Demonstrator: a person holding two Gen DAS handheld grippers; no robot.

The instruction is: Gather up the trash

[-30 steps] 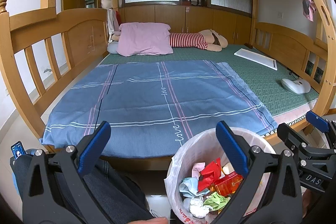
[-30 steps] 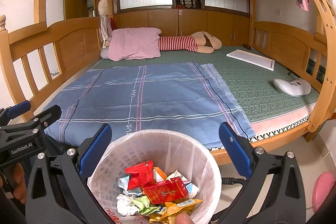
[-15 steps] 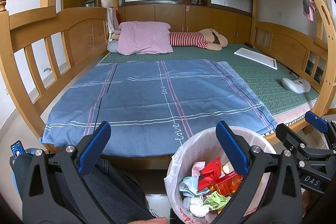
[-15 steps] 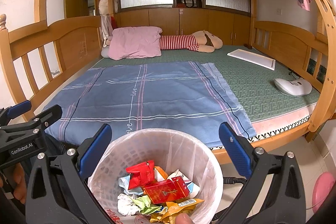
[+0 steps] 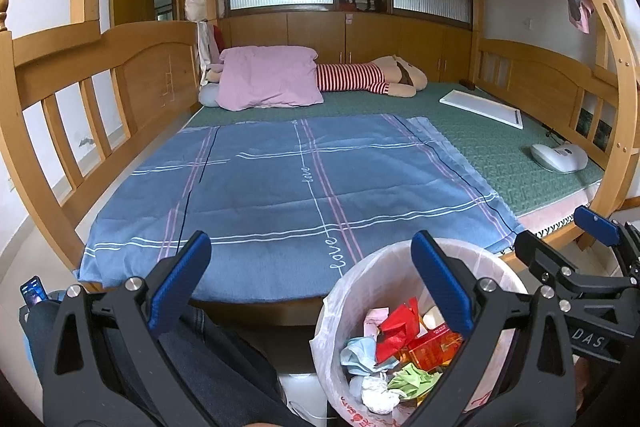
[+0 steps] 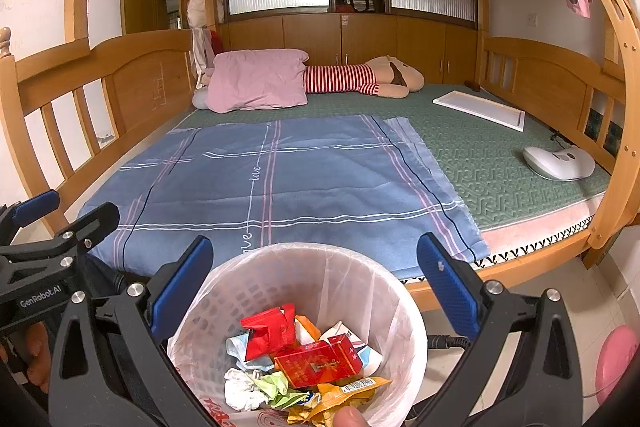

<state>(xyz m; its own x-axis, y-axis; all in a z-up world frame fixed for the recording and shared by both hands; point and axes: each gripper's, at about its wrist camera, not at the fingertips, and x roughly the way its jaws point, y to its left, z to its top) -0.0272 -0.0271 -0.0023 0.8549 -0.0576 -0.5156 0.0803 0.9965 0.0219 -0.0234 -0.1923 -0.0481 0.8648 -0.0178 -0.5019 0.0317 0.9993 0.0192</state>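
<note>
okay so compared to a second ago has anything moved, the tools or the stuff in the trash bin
Nothing visibly changed. Both tools, left and right, hang open and empty over the trash bin, as before apart from a slight camera drift. The red wrappers and crumpled paper inside lie as they did, and the blue blanket on the bed is undisturbed.

Sheet (image 6: 280, 179): blue, white and pink grid lines. Mat (image 6: 500, 163): green, embossed. Pillow (image 6: 256, 79): pink. Plush toy (image 6: 344, 79): red-white stripes. Bin liner (image 6: 320, 279): translucent white. Carton (image 6: 316, 367): red.
</note>
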